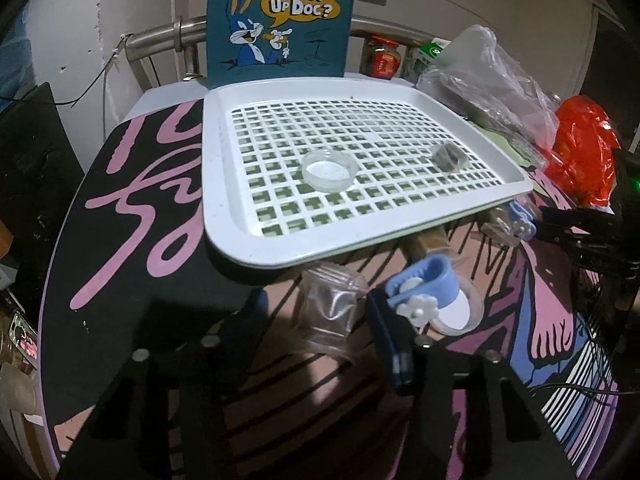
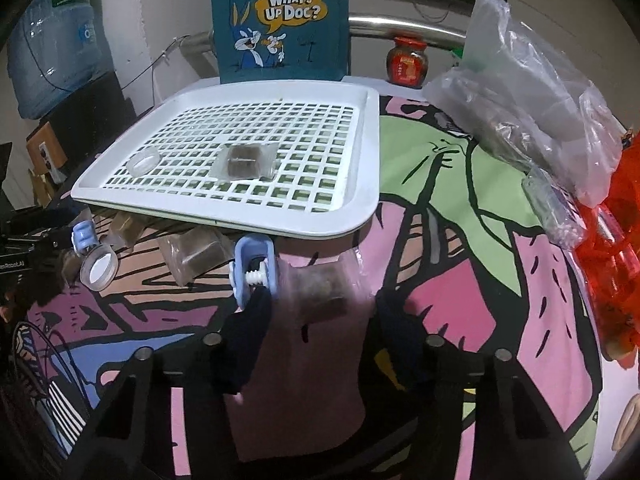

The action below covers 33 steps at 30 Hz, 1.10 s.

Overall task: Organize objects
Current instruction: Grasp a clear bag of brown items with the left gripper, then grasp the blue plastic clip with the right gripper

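Left wrist view: the left gripper [image 1: 316, 316] was spread wide, its two dark fingers [image 1: 384, 336] flanking a clear packet [image 1: 332, 308] that lay on the patterned surface [image 1: 132, 240] without being pinched. At 2 o'clock from that packet sat a blue clip [image 1: 420, 280] with a white flower knob, touching a clear round lid [image 1: 460, 312] beside it. At 12 o'clock stood the white grid tray [image 1: 224, 208], carrying a round clear dish [image 1: 329, 171] near its middle and a small bagged brown block [image 1: 450, 156] towards 3 o'clock. A second blue clip [image 1: 520, 220] lay just off the tray's near right corner, close to the right gripper [image 1: 572, 236], seen only in part — its state could not be read in this view.

Right wrist view: the right gripper [image 2: 320, 300] was also spread, and a bagged brown block [image 2: 324, 288], blurred, lay between its fingers, untouched as far as could be judged. A blue clip [image 2: 256, 264] sat at 9 o'clock from it, against the left finger. Another brown packet [image 2: 196, 256] lay partly under the tray's [image 2: 360, 168] near edge. Behind the tray stood a teal cartoon bag [image 2: 280, 24] and a red-lidded jar [image 2: 408, 62]; clear plastic bags [image 2: 520, 92] were heaped at 2 o'clock.
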Each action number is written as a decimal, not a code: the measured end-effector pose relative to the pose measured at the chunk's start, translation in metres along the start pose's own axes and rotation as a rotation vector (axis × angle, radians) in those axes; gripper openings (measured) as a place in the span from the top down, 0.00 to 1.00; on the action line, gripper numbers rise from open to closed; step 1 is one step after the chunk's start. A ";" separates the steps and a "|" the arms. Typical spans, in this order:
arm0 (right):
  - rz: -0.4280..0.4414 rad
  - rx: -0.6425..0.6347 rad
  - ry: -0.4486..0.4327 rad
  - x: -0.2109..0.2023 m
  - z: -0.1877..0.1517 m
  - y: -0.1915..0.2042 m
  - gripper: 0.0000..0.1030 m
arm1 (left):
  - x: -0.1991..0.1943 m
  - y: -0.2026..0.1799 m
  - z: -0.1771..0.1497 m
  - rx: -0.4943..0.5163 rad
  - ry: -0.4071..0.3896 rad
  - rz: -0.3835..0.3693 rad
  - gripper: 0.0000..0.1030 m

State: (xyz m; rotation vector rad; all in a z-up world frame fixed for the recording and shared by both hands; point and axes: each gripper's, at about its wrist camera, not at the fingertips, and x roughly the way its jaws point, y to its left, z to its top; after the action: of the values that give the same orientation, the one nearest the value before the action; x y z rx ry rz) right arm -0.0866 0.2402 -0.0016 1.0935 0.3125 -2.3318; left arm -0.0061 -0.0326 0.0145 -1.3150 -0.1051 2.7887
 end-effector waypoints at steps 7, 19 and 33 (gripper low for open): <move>0.074 -0.010 0.005 0.000 0.000 0.005 0.93 | -0.002 -0.002 -0.001 0.010 -0.005 -0.001 0.76; 0.114 -0.027 -0.064 -0.017 -0.002 0.013 0.50 | -0.010 -0.001 -0.003 -0.009 -0.043 -0.013 0.76; 0.155 -0.214 -0.025 -0.005 0.001 0.058 0.52 | -0.016 0.000 -0.005 -0.021 -0.068 -0.018 0.76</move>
State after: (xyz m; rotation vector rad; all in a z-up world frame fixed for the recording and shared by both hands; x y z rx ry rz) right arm -0.0519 0.1937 0.0035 0.9485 0.4410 -2.1190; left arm 0.0081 -0.0335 0.0241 -1.2172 -0.1488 2.8257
